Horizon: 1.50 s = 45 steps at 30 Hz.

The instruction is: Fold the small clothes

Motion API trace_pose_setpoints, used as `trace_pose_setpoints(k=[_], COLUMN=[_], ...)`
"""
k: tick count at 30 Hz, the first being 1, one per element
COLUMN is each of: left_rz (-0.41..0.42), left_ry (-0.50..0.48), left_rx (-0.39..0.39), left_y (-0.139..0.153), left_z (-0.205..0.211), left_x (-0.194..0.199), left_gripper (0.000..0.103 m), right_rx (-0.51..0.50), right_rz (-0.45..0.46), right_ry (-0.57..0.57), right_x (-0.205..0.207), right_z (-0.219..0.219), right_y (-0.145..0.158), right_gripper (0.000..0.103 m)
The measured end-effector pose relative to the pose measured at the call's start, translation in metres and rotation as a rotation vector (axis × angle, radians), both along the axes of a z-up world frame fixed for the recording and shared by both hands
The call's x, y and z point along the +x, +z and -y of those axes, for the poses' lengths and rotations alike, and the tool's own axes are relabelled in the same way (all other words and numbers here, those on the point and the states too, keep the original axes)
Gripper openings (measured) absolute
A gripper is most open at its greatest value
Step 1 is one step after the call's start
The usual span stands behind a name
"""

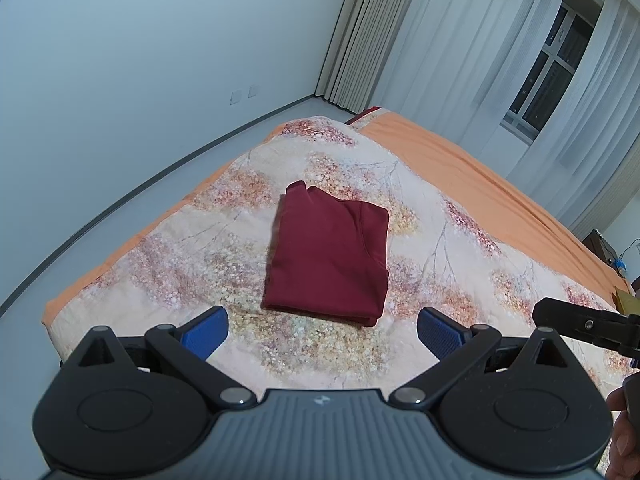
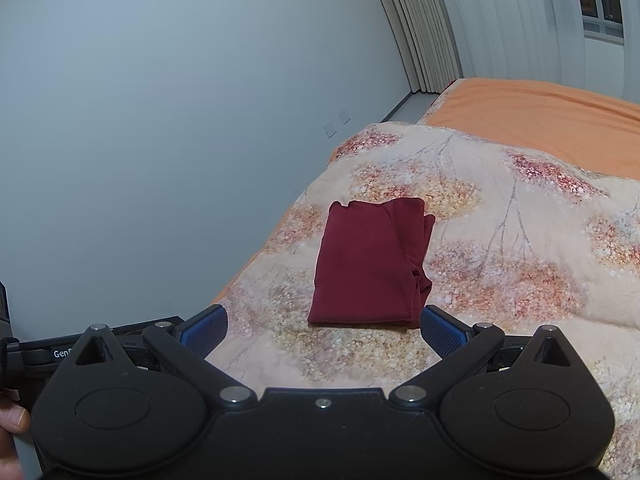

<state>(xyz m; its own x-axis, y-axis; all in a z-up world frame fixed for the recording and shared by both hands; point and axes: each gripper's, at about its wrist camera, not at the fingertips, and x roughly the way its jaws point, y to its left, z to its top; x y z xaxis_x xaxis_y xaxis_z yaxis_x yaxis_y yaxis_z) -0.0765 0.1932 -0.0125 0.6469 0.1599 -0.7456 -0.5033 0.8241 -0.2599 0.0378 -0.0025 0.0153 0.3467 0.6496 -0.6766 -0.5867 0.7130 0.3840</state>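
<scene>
Holding both tools above the bed, we keep the left gripper (image 1: pixel 322 332) and right gripper (image 2: pixel 323 330) with jaws spread wide, gripping nothing. Our folded maroon garment (image 1: pixel 328 256) lies on the floral quilt (image 1: pixel 440 240), ahead of both. Partial lettering "Gen" (image 2: pixel 61 353) shows beside our right tool.

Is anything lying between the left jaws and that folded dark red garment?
Nothing: only bare floral quilt separates left gripper from folded dark red garment, in left wrist view.
</scene>
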Motion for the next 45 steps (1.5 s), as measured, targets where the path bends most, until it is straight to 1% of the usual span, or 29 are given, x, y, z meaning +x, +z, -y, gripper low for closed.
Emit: trace_pose_setpoints(k=[45], left_rz=[0.006], left_ry=[0.004], left_rx=[-0.009], left_y=[-0.0026], left_z=[-0.0044], left_x=[-0.0037], left_gripper=[0.103], right_rx=[0.002], right_rz=[-0.007], right_ry=[0.003], right_x=[-0.0036], right_z=[-0.0032], right_y=[-0.0032], right_gripper=[0.102])
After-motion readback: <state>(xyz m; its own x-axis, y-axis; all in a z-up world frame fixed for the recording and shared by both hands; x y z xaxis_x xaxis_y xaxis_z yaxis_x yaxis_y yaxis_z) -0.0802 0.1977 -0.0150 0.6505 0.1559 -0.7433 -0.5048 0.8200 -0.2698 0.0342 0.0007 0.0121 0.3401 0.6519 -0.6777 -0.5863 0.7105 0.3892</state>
